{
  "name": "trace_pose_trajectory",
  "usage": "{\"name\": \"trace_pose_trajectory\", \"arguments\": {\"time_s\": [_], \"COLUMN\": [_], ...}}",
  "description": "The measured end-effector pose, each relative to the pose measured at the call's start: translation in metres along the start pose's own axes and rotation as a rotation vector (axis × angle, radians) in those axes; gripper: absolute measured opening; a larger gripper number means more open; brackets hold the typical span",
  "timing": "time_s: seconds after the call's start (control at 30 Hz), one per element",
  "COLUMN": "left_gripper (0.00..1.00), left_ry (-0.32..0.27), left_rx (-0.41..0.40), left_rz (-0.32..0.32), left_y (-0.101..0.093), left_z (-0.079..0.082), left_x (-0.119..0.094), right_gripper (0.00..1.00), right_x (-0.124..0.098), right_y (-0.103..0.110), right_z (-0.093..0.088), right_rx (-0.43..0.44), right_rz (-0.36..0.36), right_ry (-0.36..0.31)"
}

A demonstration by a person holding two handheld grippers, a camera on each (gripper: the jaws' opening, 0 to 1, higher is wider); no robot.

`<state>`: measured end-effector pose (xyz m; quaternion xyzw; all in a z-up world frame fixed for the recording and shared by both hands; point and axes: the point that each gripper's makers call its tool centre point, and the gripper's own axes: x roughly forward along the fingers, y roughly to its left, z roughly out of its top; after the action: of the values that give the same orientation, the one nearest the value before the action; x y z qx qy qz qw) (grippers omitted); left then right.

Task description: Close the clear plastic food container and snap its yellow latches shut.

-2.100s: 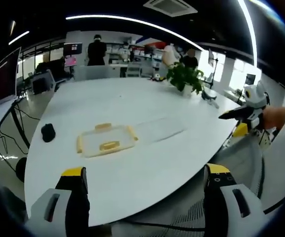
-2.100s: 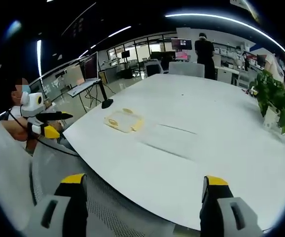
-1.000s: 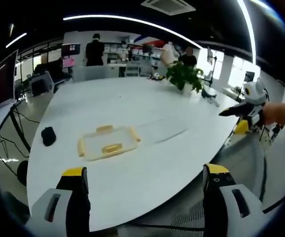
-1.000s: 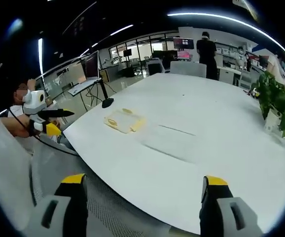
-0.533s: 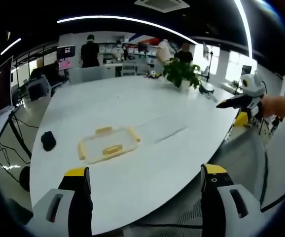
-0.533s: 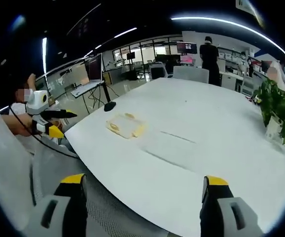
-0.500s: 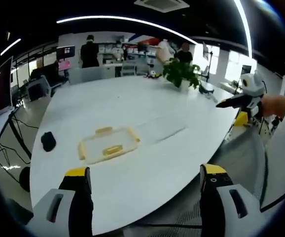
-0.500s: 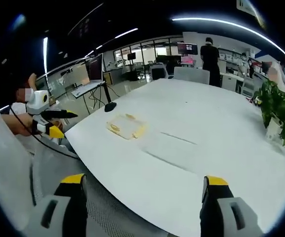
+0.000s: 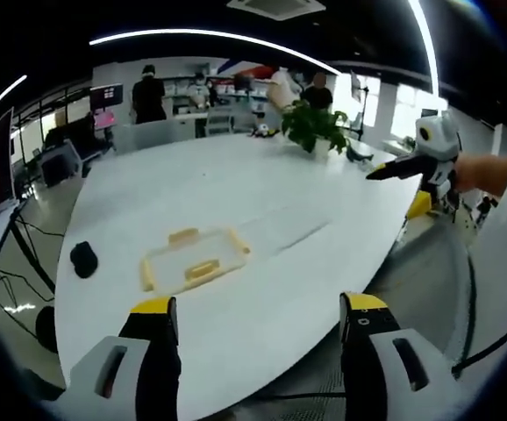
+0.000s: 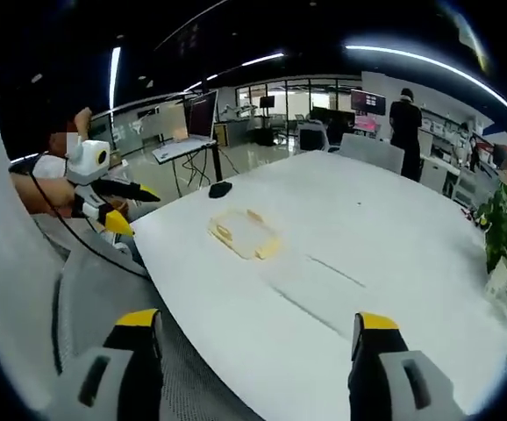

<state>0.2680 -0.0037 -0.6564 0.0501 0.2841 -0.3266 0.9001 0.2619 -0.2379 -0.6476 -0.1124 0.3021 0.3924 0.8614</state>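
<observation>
Clear plastic food container with yellow latches [image 9: 195,262] on white table [image 9: 262,189]; left gripper [image 9: 258,338] and right gripper [image 10: 253,351] jaws apart, empty, well short. Risk: lone push slides light container instead of snapping latch.

big white table [image 9: 236,189] | green plant [image 9: 313,125] at the far end | long ceiling light [image 9: 210,37] | desks with screens [image 10: 199,114] | people standing far back [image 9: 148,92]

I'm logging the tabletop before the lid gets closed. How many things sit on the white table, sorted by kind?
Clear food container with yellow latches: 1
Clear lid lying flat beside it: 1
Small black object near the table's edge: 1
Potted green plant: 1
Total: 4
A few small items past the plant are too blurred to tell.
</observation>
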Motion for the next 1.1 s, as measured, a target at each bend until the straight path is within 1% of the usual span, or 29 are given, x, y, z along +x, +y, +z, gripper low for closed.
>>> {"name": "trace_pose_trajectory", "arguments": {"time_s": [0.1,0.23,0.37,0.47,0.53,0.63,0.7,0.77,0.9,1.1], "left_gripper": [0.74,0.75,0.75,0.75,0.76,0.76,0.75,0.74,0.74,0.73], "left_ry": [-0.003,0.023,0.043,0.059,0.081,0.113,0.122,0.133,0.143,0.167], "left_rx": [0.008,0.073,0.1,0.112,0.119,0.181,0.217,0.251,0.277,0.319], "left_rz": [-0.003,-0.012,-0.022,-0.03,-0.038,-0.06,-0.068,-0.062,-0.072,-0.08], "left_y": [0.006,0.013,0.023,0.03,0.032,0.034,0.037,0.043,0.052,0.063], "left_z": [0.004,0.004,0.005,0.003,-0.002,-0.006,-0.006,-0.004,-0.001,0.002], "left_x": [0.001,0.003,0.004,0.007,0.009,0.012,0.014,0.017,0.02,0.027], "right_gripper": [0.89,0.87,0.85,0.85,0.85,0.84,0.84,0.83,0.82,0.81], "right_x": [0.005,0.014,0.023,0.031,0.037,0.045,0.049,0.054,0.066,0.081], "right_y": [0.001,0.0,0.002,0.002,0.001,0.001,-0.001,0.0,0.001,-0.002], "right_z": [0.006,0.016,0.026,0.033,0.036,0.041,0.043,0.045,0.049,0.059], "right_rx": [-0.027,-0.056,-0.095,-0.125,-0.134,-0.149,-0.176,-0.189,-0.223,-0.259], "right_rz": [0.006,0.023,0.046,0.057,0.064,0.072,0.062,0.076,0.091,0.111], "right_ry": [0.007,0.006,0.011,0.01,0.014,0.024,0.031,0.036,0.056,0.061]}}
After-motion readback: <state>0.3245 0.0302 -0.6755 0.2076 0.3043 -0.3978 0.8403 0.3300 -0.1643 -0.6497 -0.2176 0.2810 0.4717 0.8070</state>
